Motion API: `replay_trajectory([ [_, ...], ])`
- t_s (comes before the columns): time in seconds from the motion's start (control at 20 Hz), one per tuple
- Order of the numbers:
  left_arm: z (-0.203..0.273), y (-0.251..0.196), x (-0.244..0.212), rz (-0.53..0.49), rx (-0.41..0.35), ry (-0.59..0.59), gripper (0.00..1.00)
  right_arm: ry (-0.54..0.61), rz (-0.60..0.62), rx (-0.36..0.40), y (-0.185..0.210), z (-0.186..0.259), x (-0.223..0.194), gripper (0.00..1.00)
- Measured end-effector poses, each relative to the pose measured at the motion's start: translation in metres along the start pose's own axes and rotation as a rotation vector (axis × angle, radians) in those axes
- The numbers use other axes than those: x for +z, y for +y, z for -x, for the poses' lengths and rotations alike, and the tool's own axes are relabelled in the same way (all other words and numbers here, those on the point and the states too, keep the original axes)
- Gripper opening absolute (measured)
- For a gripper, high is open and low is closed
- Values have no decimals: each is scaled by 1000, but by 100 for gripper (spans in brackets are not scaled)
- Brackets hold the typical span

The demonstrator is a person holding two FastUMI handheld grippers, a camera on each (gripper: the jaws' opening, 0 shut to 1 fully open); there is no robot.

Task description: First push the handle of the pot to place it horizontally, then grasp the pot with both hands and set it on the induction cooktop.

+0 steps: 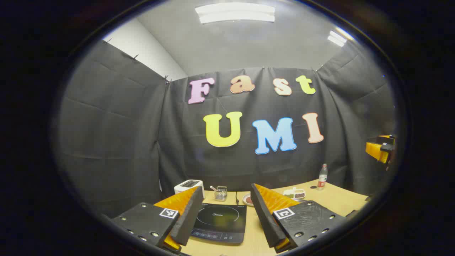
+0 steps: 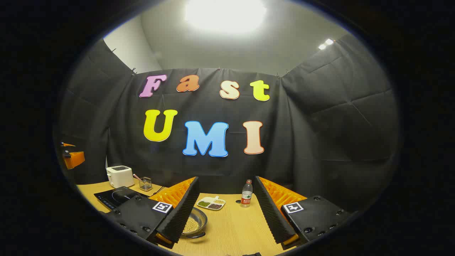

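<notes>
Nothing of the task looks done yet: your left gripper (image 1: 225, 217) and right gripper (image 2: 227, 213) both hang above the table (image 2: 238, 231) with fingers spread wide and nothing between them. The pot (image 2: 194, 224) sits on the table in the right gripper view, partly behind that gripper's left finger, well apart from the cooktop (image 1: 220, 222), which lies bare under your left gripper. So I judge all is still ahead: nudging the handle level, then the two-handed lift and the set-down. The pot is a shallow round metal pan with a bright rim, holding what looks like pale grain; a dark stub at its near edge may be the handle, but I can't tell how it lies. The cooktop is a flat, glossy black slab with a printed ring and a control strip at the near edge, slick enough that a metal base could slide. The table is pale wood grain. Beyond stand a white toaster (image 2: 119, 176), a small wire basket (image 2: 144, 184), a divided white dish (image 2: 211, 203) and a clear plastic bottle (image 2: 246, 193).
</notes>
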State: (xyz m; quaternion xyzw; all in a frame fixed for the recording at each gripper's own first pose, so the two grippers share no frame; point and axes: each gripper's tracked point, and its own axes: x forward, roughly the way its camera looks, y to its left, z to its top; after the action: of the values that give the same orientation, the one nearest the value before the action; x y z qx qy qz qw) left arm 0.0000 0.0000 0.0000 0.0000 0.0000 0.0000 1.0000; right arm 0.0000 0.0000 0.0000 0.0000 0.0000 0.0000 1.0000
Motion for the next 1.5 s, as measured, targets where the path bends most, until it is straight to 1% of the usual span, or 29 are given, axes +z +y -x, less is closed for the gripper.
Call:
replay_trajectory([
  [0.55, -4, -2, -2, -1, -4, 1, 79, 4, 14, 0, -3, 0, 0, 97],
  [0.95, -4, -2, -1, -6, -5, -1, 79, 8, 9, 18, 4, -2, 1, 97],
  [1.0, -4, -1, 0, -8, -4, -3, 81, 8, 10, 17, 4, -2, 0, 92],
  [1.05, -3, -2, -2, -8, -5, -2, 81, 9, 8, 17, 5, -2, 0, 92],
  [1.1, -3, -2, -3, -7, -5, -2, 79, 8, 5, 16, 5, -2, 1, 84],
  [1.15, -3, -1, -2, -7, -4, -2, 81, 8, 5, 8, 4, -2, 1, 85],
  [1.2, -3, 0, -2, -7, 0, -3, 79, 7, 6, 5, 3, -2, 2, 78],
  [1.25, -3, 1, -2, -6, 1, -4, 79, 9, 7, 3, 3, -3, 1, 75],
  [1.3, -4, 2, -3, -4, 2, -4, 79, 13, 7, 0, 3, -3, 0, 66],
  [1.35, -4, 2, -4, -1, 3, -5, 79, 15, 6, 3, 3, -3, 0, 64],
  [1.4, -4, 3, -3, 1, 5, -3, 79, 21, 3, 7, 5, -2, -1, 56],
  [1.45, -4, 5, -6, 3, 6, -2, 79, 31, -1, 15, 7, -3, -3, 55],
  [1.5, -5, 6, -6, 4, 7, -2, 79, 42, -2, 27, 10, -3, -6, 51],
])
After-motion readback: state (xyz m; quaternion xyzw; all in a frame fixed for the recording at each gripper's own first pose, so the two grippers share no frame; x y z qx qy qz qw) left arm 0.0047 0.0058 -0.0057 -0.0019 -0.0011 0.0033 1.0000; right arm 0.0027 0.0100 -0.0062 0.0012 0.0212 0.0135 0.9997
